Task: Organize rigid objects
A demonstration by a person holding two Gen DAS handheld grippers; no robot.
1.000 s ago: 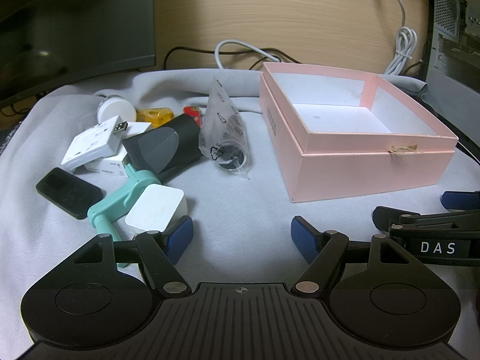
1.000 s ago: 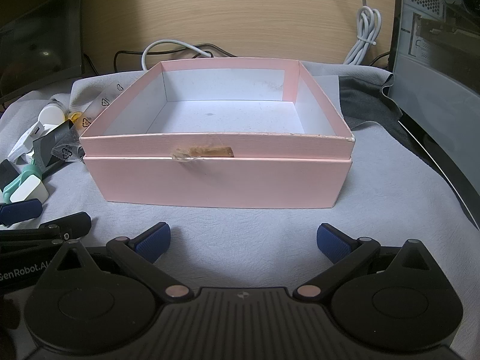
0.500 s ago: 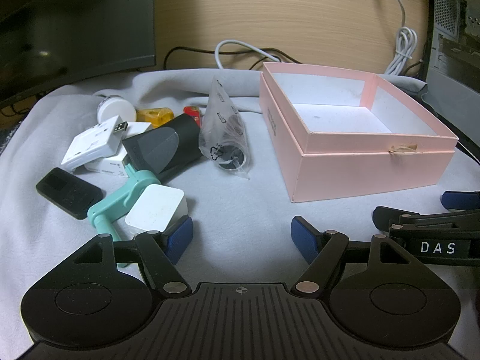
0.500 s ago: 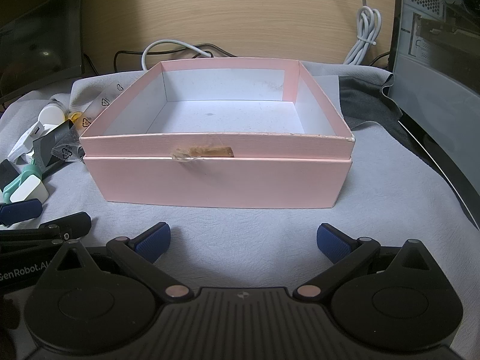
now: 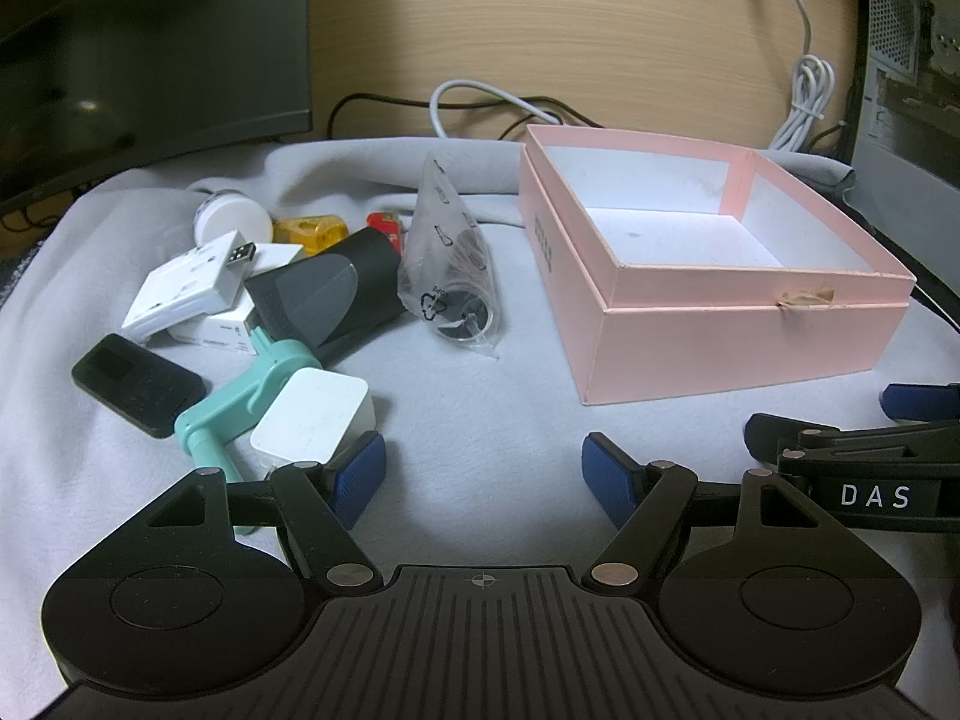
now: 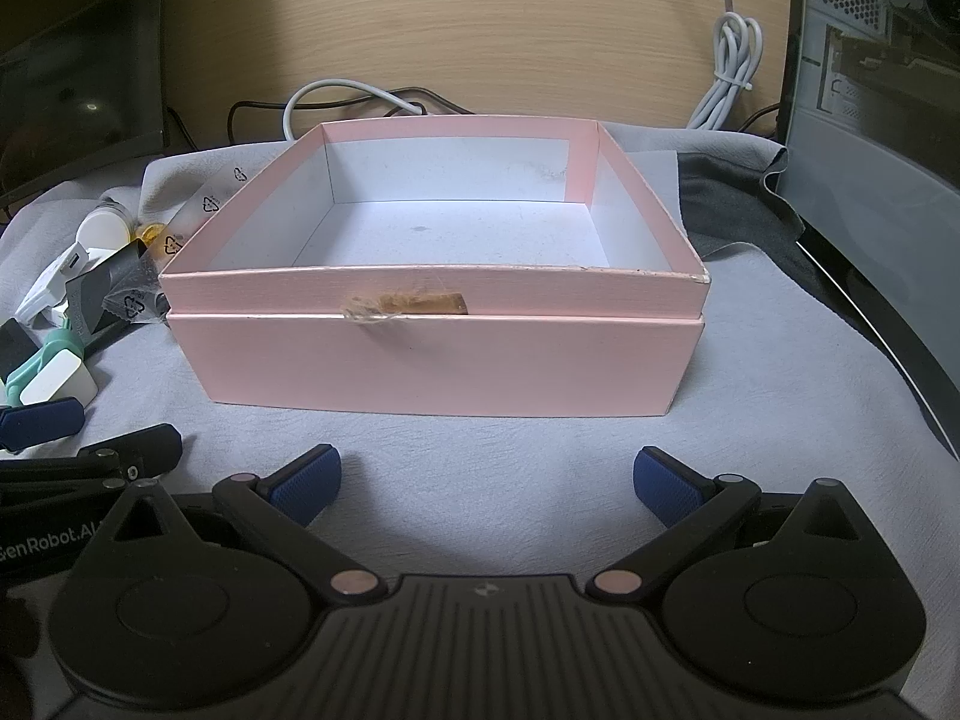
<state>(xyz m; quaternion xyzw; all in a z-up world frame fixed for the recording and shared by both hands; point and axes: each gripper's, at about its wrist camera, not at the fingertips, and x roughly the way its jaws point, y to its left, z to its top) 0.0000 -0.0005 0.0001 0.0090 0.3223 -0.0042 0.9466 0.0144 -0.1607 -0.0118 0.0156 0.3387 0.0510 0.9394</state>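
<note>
An open pink box [image 5: 720, 336] [image 6: 444, 360] with a white inside stands empty on grey cloth. Left of it lies a heap: a white cube charger [image 5: 312, 420], a teal holder [image 5: 240, 402], a black flat device [image 5: 135, 384], a black cylinder [image 5: 330, 300], a white USB adapter [image 5: 186, 285], a clear bag [image 5: 450, 276], a white round cap [image 5: 231, 219], an orange piece [image 5: 312, 234] and a red piece [image 5: 384, 222]. My left gripper [image 5: 483, 477] is open and empty, its left fingertip beside the cube charger. My right gripper [image 6: 483, 483] is open and empty in front of the box.
A dark monitor [image 5: 150, 48] stands at the back left. A computer case [image 6: 870, 90] stands at the right. White and black cables [image 5: 480, 105] lie behind the box against a wooden wall. A dark cloth [image 6: 732, 204] lies right of the box.
</note>
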